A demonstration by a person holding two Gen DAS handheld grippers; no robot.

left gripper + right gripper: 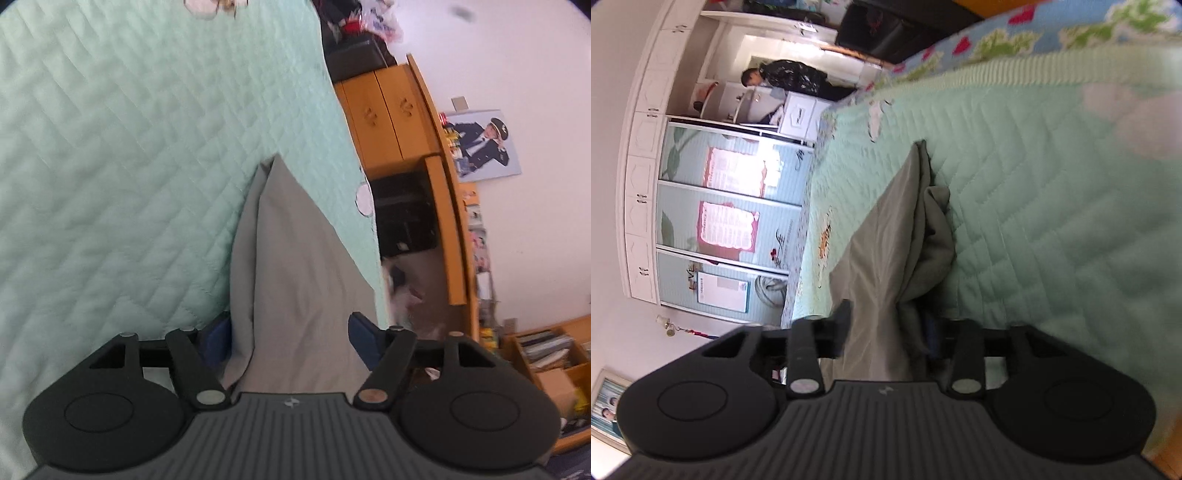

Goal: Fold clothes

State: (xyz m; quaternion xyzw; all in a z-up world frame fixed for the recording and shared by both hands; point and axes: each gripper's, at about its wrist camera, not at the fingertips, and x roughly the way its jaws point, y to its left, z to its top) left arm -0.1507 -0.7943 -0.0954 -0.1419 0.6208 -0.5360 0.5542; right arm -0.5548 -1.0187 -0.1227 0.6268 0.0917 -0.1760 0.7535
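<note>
1. the grey garment (295, 266) lies on the mint quilt (110, 147), long axis toward 12 o'clock from both claws.
2. left gripper (291, 339) is spread, cloth between, not pinched.
3. right gripper (886, 328) is spread too.

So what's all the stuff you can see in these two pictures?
grey garment: one, grey, lying on the bed between both pairs of jaws.
quilt: one, mint green, covering the bed.
wooden cabinet: one, orange-brown, beside the bed.
poster: one, on the white wall.
wardrobe: one, white with pale green doors, past the bed.
person: one, dark clothes, far off.
left gripper: one, black, jaws open.
right gripper: one, black, jaws open.
</note>
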